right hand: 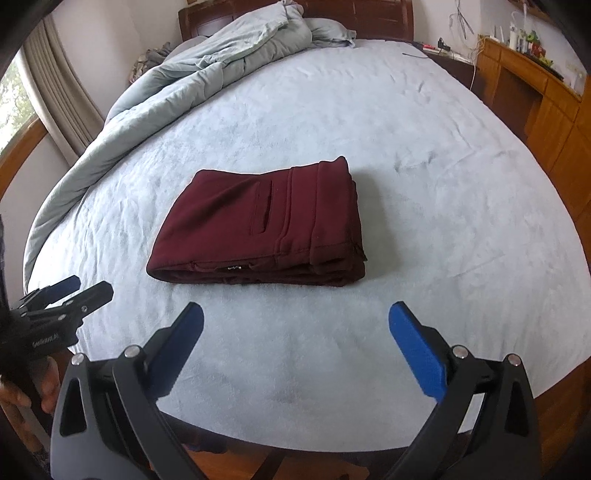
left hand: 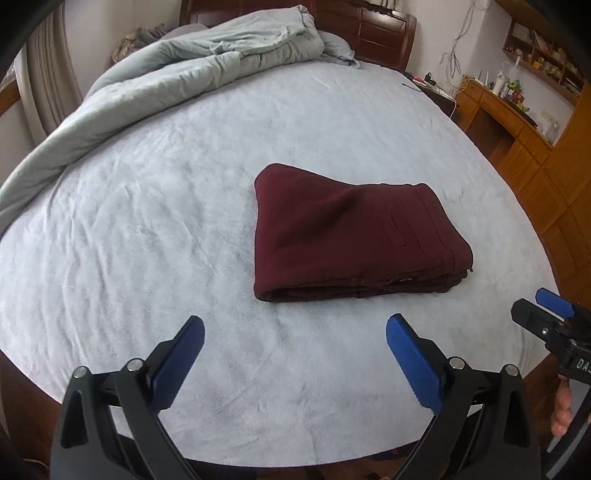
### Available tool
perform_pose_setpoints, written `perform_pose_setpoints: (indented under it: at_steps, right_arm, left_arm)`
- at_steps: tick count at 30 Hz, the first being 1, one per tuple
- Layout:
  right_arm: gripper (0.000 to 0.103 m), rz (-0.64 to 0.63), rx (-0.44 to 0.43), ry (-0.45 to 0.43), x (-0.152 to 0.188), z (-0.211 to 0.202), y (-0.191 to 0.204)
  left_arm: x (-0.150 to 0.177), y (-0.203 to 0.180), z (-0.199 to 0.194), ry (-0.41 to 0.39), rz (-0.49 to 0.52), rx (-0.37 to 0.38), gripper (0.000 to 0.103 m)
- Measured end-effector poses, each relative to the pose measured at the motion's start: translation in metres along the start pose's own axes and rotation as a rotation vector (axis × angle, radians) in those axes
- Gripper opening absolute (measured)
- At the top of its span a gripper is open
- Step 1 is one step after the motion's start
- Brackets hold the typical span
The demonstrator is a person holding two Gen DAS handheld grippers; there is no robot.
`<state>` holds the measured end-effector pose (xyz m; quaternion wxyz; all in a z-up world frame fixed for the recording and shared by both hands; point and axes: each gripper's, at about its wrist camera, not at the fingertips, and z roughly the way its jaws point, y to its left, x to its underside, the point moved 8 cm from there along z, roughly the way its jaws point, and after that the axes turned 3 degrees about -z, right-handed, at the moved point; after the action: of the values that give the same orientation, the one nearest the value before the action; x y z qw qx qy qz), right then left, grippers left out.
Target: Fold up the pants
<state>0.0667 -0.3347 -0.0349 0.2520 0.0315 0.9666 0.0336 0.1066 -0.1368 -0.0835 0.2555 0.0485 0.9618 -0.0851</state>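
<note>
The dark red pants (left hand: 351,236) lie folded into a compact stack on the pale blue bed sheet (left hand: 147,221), with a back pocket facing up (right hand: 262,210). My left gripper (left hand: 295,328) is open and empty, held above the sheet near the bed's front edge, short of the pants. My right gripper (right hand: 295,317) is also open and empty, likewise in front of the pants. The right gripper shows at the right edge of the left wrist view (left hand: 546,310). The left gripper shows at the left edge of the right wrist view (right hand: 74,295).
A crumpled grey-blue duvet (left hand: 184,77) lies along the bed's far left side up to the wooden headboard (left hand: 369,26). A wooden desk and cabinets (left hand: 517,125) stand to the right of the bed. A curtain and window (right hand: 48,92) are at the left.
</note>
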Motion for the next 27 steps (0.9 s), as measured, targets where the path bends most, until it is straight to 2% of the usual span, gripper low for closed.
perform_pose_setpoints:
  at_steps: [11, 27]
  right_arm:
    - [0.100, 0.001, 0.001, 0.004, -0.003, -0.004, 0.010]
    - [0.100, 0.015, 0.002, 0.013, -0.005, -0.003, 0.014]
  left_arm:
    - [0.000, -0.004, -0.018, -0.032, 0.026, -0.017, 0.099]
    - [-0.003, -0.004, -0.019, -0.035, 0.031, -0.045, 0.099]
